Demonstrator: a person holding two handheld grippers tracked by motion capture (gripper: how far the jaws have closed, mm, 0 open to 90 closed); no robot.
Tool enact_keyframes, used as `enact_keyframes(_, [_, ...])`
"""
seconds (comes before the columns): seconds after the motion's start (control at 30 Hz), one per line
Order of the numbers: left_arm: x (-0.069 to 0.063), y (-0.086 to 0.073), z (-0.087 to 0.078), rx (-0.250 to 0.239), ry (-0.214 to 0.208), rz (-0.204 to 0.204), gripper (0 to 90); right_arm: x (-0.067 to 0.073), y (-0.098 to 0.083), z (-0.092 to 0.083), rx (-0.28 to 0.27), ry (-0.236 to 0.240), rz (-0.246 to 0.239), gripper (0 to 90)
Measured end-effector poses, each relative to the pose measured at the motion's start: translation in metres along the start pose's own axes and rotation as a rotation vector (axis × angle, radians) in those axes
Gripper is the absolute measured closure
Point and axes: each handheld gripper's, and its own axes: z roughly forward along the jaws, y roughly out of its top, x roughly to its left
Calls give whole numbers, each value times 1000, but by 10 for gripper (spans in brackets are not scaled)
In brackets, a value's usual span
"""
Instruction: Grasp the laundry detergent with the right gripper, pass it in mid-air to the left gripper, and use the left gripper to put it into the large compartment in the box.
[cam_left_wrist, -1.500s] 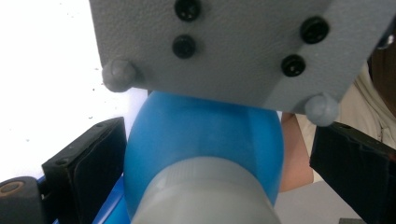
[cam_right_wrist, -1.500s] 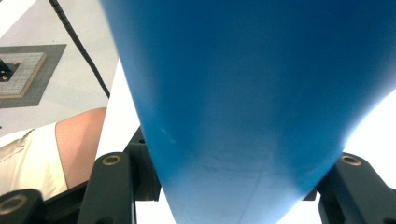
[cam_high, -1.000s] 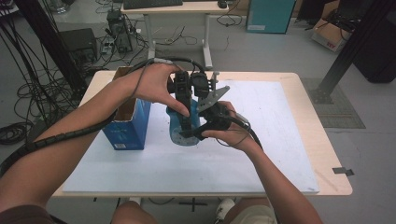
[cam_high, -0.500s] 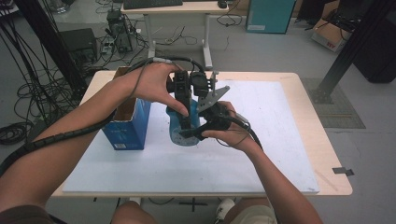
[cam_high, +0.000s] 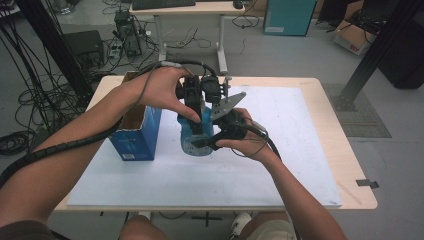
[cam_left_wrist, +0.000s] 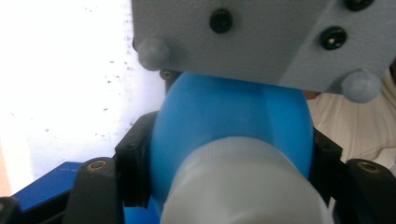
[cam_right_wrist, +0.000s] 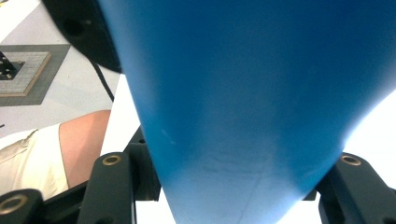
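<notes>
1. Between the earlier high view and this one, your hands have kept their places over the white mat (cam_high: 280, 165); what changed is your left gripper (cam_high: 196, 122), whose jaws have just been closing and now clamp the white cap (cam_left_wrist: 243, 186) of the blue bottle (cam_high: 197, 142).
2. High view: you hold the bottle upright on the mat near the table's middle, just beside the blue box (cam_high: 136, 135). Your left gripper comes down on its top, and your right gripper (cam_high: 212, 142) grips its body from the side, jaws pressed on it.
3. Left gripper view: you look down along the bottle, with the cap nearest the camera and a black jaw tight against each side of it. The grey plate above belongs to the other gripper.
4. Right gripper view: the blue bottle wall (cam_right_wrist: 243, 102) sits between your two black jaws, both touching it.
5. Progress, as a judgement: both grips are set, so the holding part looks done. The cap is still on the bottle; twisting it loose and lifting it off appear to be what is left.
</notes>
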Motion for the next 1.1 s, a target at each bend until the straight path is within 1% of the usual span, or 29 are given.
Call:
enact_keyframes(0.03, [-3, -1, 0, 1, -21, -50, 361, 0, 0, 0, -2, -1, -1, 427])
enact_keyframes(0.07, [7, 2, -3, 11, 52, 99, 362, -1, 0, 0, -4, -1, -5, 426])
enact_keyframes(0.1, [4, 1, -3, 27, 28, 53, 362, 0, 0, 0, -8, -1, 1, 427])
enact_keyframes(0.13, [4, 2, -3, 19, 48, 78, 363, -1, 0, 0, -7, 0, 0, 426])
enact_keyframes(0.23, [4, 3, -3, 11, 47, 86, 366, 0, 0, -1, -10, 2, -7, 426])
enact_keyframes(0.37, [3, 4, -2, 12, 48, 74, 366, 0, 0, -1, -3, 2, -7, 425])
enact_keyframes(0.4, [3, 4, -1, 10, 41, 69, 366, 0, -1, 0, -4, 1, -1, 425])
enact_keyframes(0.43, [3, 4, -1, 8, 50, 75, 366, 1, -1, 0, 0, 0, -1, 425])
enact_keyframes(0.53, [4, 4, 0, 11, 51, 80, 366, 0, -2, 0, -3, 0, -3, 425])
enact_keyframes(0.57, [4, 4, 0, 14, 47, 72, 366, 0, -3, 0, -2, -2, 0, 425])
enact_keyframes(0.63, [3, 5, 0, 19, 51, 69, 365, 0, -3, 0, -1, 2, 7, 425])
enact_keyframes(0.7, [3, 5, 0, 17, 40, 67, 365, 0, -3, 1, -7, 1, 4, 425])
enact_keyframes(0.83, [3, 5, 0, 16, 55, 72, 367, -1, -3, 0, -10, 0, -6, 423])
enact_keyframes(0.87, [3, 5, -1, 17, 49, 72, 367, -1, -3, 0, -9, 1, -7, 423])
enact_keyframes(0.93, [3, 6, -1, 17, 54, 70, 367, -1, -3, -1, -9, 3, -5, 422])
enact_keyframes(1.03, [4, 7, -2, 22, 51, 73, 368, -2, -3, -2, -13, 0, -8, 421])
enact_keyframes(1.1, [4, 8, -1, 25, 50, 72, 369, -2, -4, -2, -15, 2, -2, 420])
